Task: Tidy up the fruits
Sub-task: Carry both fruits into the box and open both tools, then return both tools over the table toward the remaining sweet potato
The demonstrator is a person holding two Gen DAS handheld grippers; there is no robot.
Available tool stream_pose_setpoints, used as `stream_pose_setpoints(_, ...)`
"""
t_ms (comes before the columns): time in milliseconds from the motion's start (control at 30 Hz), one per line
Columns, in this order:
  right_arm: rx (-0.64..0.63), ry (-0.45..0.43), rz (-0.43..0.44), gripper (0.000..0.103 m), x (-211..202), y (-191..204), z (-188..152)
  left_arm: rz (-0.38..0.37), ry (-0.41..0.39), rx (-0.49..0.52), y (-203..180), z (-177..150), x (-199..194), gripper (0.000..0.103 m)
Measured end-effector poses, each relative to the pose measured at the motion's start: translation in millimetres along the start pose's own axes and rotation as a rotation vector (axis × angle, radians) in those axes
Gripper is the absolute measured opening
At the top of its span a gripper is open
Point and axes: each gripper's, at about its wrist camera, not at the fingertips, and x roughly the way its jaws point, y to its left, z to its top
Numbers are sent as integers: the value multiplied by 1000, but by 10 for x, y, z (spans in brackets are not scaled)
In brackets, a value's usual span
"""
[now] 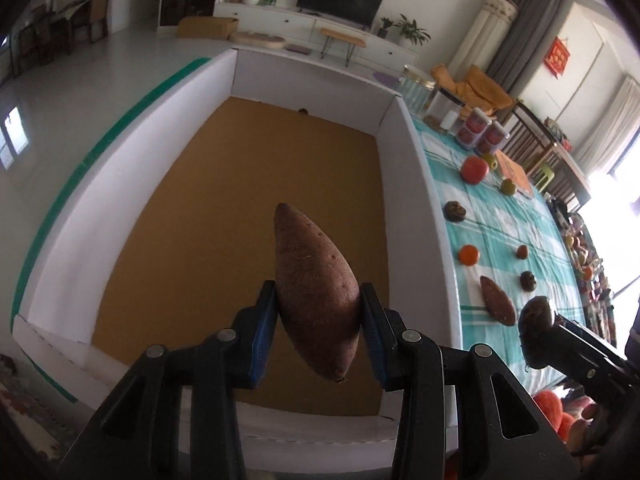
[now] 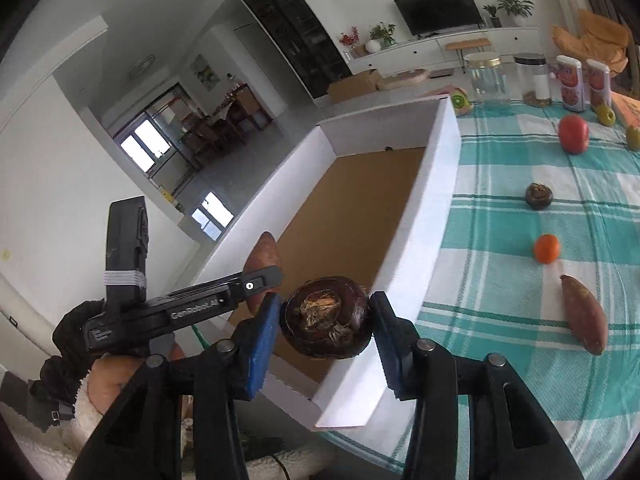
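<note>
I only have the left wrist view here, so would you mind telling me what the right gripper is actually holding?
Observer: The right gripper is shut on a dark round water chestnut, its rough tufted end facing the camera.
Operator: Thank you. Where is it relative to the box?
Observer: It hangs above the near right corner of the white box, about over the wall edge.
Operator: Is anything beyond the far end of the box that I cannot see?
Observer: Yes, a kiwi slice toy sits just past the far right corner, beside the glass jar.
Operator: And my left gripper from your side?
Observer: The left gripper holds the sweet potato over the box's brown floor.
</note>
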Motion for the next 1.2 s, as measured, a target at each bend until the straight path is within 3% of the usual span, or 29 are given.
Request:
stream_pose_setpoints(133,-95,62,37,46,512,435,88,90,-8,-45,304,-45,45,42)
stream_pose_setpoints(300,-111,111,19,47,991,533,121,161,1,-71,484,-131,81,43)
stream_pose_setpoints(367,-88,122,16,50,1054,477,138,179,-15,-77,488,-135,66,57)
stream_pose_setpoints(433,-64,95,12,58,955,391,143,195,-57,-74,418,-129,-6,84)
stream_pose_setpoints(467,-63,76,0,59,880,355,136,197,-82,-71,372,-123,-42,86)
stream_pose_setpoints(567,-68,9,-62,65,522,172,78,130,-129,-50,174,-106,-104,86)
stream_pose_setpoints(633,-49,-45,-134,84,221,-14,-11,52,-142,-29,-32,-124,-133,86)
stream_pose_setpoints(700,-24,-105,-236,97,-101,-225,-173,-35,-139,22,-341,-177,-140,86)
stream_pose_setpoints(833,86,-218,-444,98,-758,-778,-565,-214,-99,184,-1116,-408,-98,88)
stream_pose_setpoints(967,228,-281,-692,99,-1239,-1474,-784,-329,-9,305,-1813,-707,133,88)
stream_pose_setpoints(1100,373,-307,-831,99,-1554,-2136,-906,-337,42,384,-2269,-913,466,88)
stream_pose_setpoints(1200,460,-318,-836,99,-1615,-2430,-1049,-272,17,427,-2415,-1061,686,88)
